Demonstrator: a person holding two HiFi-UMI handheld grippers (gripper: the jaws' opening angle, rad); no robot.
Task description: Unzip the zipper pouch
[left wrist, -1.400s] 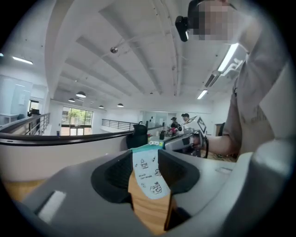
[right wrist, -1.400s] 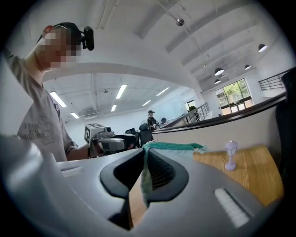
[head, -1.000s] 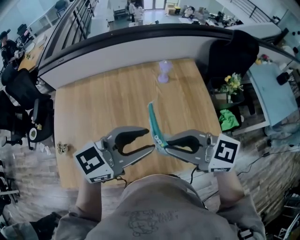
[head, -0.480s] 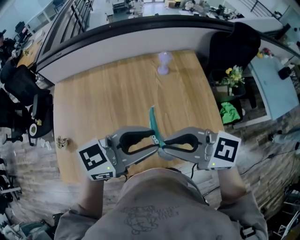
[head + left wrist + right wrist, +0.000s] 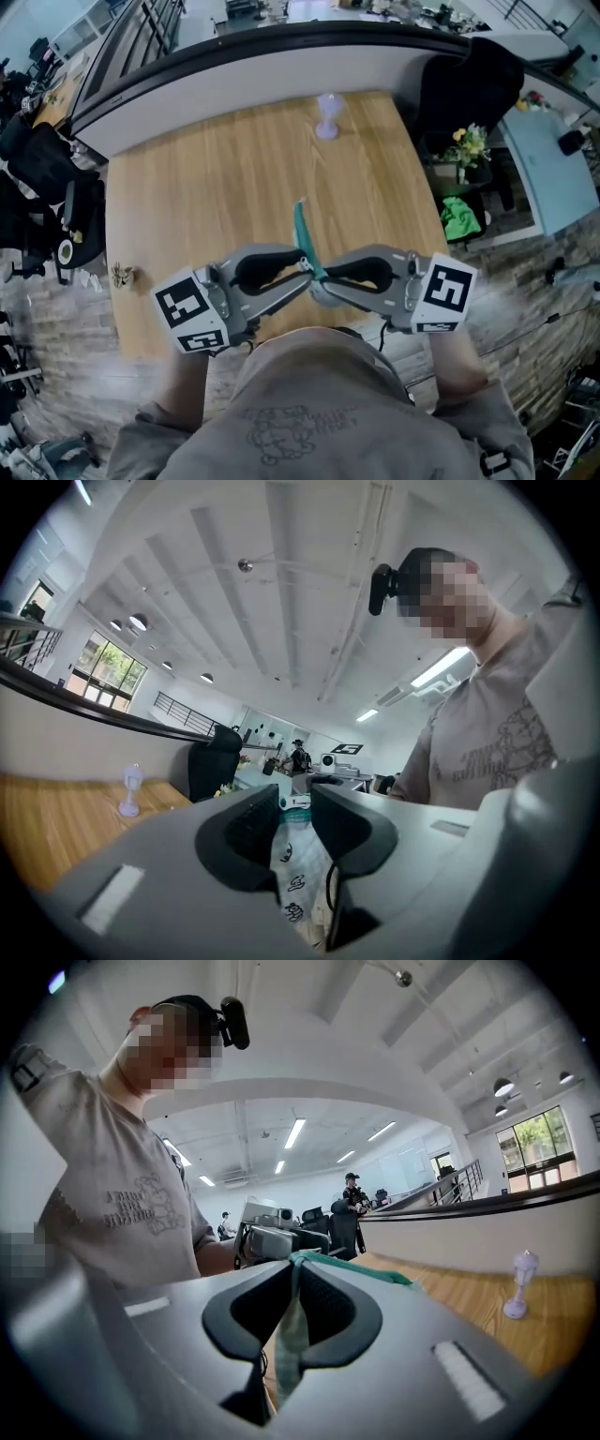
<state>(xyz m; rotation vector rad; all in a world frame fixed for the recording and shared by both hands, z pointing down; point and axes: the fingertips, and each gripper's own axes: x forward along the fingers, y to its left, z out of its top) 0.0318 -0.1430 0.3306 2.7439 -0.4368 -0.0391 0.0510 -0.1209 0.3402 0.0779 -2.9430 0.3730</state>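
The teal zipper pouch [image 5: 301,228] hangs edge-on above the wooden table [image 5: 206,187], held between the two grippers near my chest. My right gripper [image 5: 318,279] is shut on its near end; in the right gripper view [image 5: 292,1267] a thin fold of the pouch [image 5: 289,1340] is pinched between the pads. My left gripper [image 5: 304,270] faces it from the left. Its jaws have just been closing, and the pouch's white printed fabric [image 5: 295,866] fills the gap between the left gripper's pads [image 5: 293,810].
A small lilac fan-like ornament [image 5: 327,118] stands at the table's far edge. A small trinket [image 5: 122,275] lies at the left edge. A black chair [image 5: 469,94] and yellow flowers [image 5: 469,146] stand right of the table, behind a curved railing.
The left gripper's jaws have narrowed from wide open onto the pouch. Both grippers sit slightly closer together, and the pouch stands a little more upright.
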